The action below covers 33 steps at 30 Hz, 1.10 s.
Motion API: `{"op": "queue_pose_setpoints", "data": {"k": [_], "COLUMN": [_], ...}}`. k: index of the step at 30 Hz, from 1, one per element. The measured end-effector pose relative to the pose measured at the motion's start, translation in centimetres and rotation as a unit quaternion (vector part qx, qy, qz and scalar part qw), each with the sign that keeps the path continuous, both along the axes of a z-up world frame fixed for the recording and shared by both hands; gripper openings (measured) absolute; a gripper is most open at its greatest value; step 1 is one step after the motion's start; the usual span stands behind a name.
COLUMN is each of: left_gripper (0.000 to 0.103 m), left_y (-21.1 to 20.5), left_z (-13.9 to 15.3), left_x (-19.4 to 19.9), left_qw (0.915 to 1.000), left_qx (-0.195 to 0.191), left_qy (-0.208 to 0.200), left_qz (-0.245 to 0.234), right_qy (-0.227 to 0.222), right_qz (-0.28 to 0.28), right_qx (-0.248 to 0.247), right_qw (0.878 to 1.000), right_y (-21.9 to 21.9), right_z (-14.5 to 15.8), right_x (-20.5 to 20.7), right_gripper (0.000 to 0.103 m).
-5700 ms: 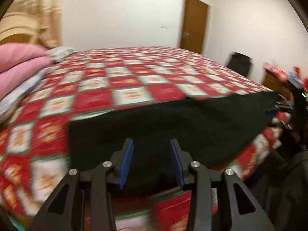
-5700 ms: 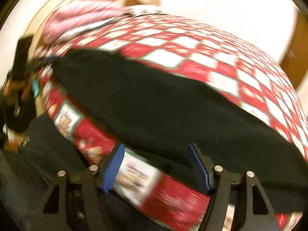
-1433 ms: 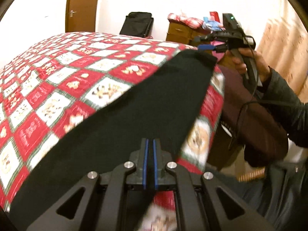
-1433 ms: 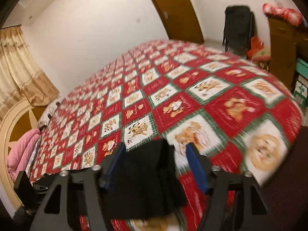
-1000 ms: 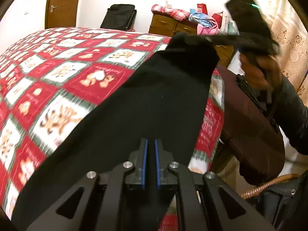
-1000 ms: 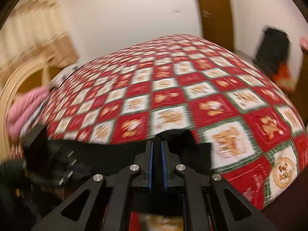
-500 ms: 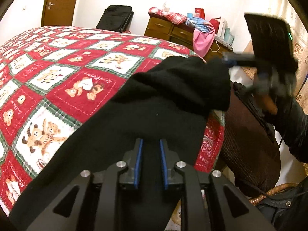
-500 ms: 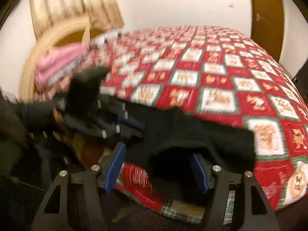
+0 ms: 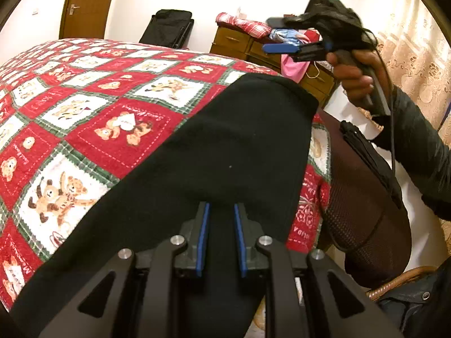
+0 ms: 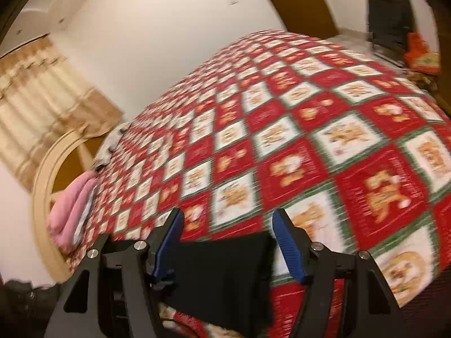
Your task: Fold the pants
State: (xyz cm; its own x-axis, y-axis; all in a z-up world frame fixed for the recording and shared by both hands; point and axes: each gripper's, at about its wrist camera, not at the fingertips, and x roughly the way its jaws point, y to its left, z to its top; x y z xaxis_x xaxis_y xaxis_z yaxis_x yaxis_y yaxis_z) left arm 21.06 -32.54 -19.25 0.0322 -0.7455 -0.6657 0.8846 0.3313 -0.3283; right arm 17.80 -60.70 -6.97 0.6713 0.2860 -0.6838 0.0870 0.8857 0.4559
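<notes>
Black pants point(image 9: 214, 152) lie along the near edge of the bed, one end folded back over the rest. My left gripper point(image 9: 220, 214) sits low over them, its blue pads a narrow gap apart, with black cloth under and between them but not pinched. A hand holds my right gripper point(image 9: 274, 35) up in the air beyond the fold. In the right wrist view that gripper point(image 10: 228, 242) stands wide with its jaws closing; nothing is between them, and the pants' point(image 10: 225, 276) folded end lies below.
The bed carries a red, white and green teddy-bear quilt point(image 9: 118, 129). A dark mesh chair point(image 9: 363, 202) stands right of the bed, a wooden dresser point(image 9: 245, 45) with clothes behind it. Pink pillows point(image 10: 70, 205) lie by the headboard.
The right gripper brought the pants' end over, let it go and lifted away; the end now lies folded on the pants. The left gripper's pads parted slightly.
</notes>
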Motion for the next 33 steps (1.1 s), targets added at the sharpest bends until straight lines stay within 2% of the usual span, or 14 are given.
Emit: {"op": "queue_pose_setpoints", "data": {"k": [2, 4, 5, 6, 8, 12, 17, 20, 22, 23, 24, 26, 29, 33], "left_gripper": [0.020, 0.020, 0.020, 0.020, 0.020, 0.020, 0.020, 0.020, 0.020, 0.020, 0.020, 0.020, 0.020, 0.021], "left_y": [0.0, 0.1, 0.1, 0.1, 0.1, -0.1, -0.6, -1.6, -2.4, -2.8, -3.1, -3.9, -4.7, -4.5], "left_z": [0.1, 0.4, 0.6, 0.9, 1.2, 1.4, 1.9, 2.3, 2.6, 2.7, 2.8, 2.7, 2.1, 1.5], "left_x": [0.0, 0.0, 0.0, 0.1, 0.3, 1.0, 2.0, 1.7, 1.3, 1.3, 1.2, 1.3, 1.6, 1.8], "left_qw": [1.0000, 1.0000, 1.0000, 0.9999, 0.9998, 0.9993, 0.9983, 0.9988, 0.9992, 0.9993, 0.9994, 0.9995, 0.9998, 0.9998], "left_qx": [-0.002, -0.003, -0.006, -0.010, -0.013, -0.022, -0.037, -0.035, -0.030, -0.030, -0.030, -0.025, -0.017, -0.018], "left_qy": [0.002, 0.001, 0.000, -0.001, -0.003, -0.008, 0.006, -0.002, -0.009, -0.010, -0.011, -0.014, -0.009, -0.001], "left_qz": [0.002, 0.003, 0.004, 0.007, 0.015, 0.028, 0.045, 0.033, 0.023, 0.019, 0.016, 0.010, 0.008, 0.010], "right_qy": [0.030, 0.050, 0.056, 0.059, 0.052, 0.025, 0.063, 0.022, -0.014, -0.019, -0.017, 0.005, 0.038, -0.012], "right_qz": [-0.011, 0.001, 0.014, 0.025, 0.047, 0.146, 0.206, 0.166, 0.096, 0.070, 0.046, 0.016, 0.008, 0.068], "right_qx": [-0.024, -0.013, -0.017, -0.021, -0.014, 0.031, -0.017, -0.002, 0.011, 0.015, 0.018, 0.018, 0.010, 0.035], "right_qw": [0.999, 0.999, 0.998, 0.998, 0.997, 0.989, 0.976, 0.986, 0.995, 0.997, 0.999, 1.000, 0.999, 0.997], "right_y": [-0.1, 0.4, 1.0, 1.6, 2.9, 7.1, 12.2, 10.2, 6.7, 5.4, 4.3, 2.7, 2.5, 4.5], "right_z": [-0.8, -2.0, -2.4, -2.6, -2.6, -2.3, -4.3, -3.0, -1.7, -1.3, -1.4, -2.3, -4.0, -3.0], "right_x": [0.7, 1.6, 1.9, 2.0, 1.8, 0.2, -1.7, -2.4, -2.6, -2.5, -2.5, -1.7, -0.9, -2.0], "right_gripper": [0.055, 0.054, 0.049, 0.038, 0.025, 0.025, 0.025, 0.027, 0.040, 0.052, 0.056, 0.056, 0.056, 0.056]}}
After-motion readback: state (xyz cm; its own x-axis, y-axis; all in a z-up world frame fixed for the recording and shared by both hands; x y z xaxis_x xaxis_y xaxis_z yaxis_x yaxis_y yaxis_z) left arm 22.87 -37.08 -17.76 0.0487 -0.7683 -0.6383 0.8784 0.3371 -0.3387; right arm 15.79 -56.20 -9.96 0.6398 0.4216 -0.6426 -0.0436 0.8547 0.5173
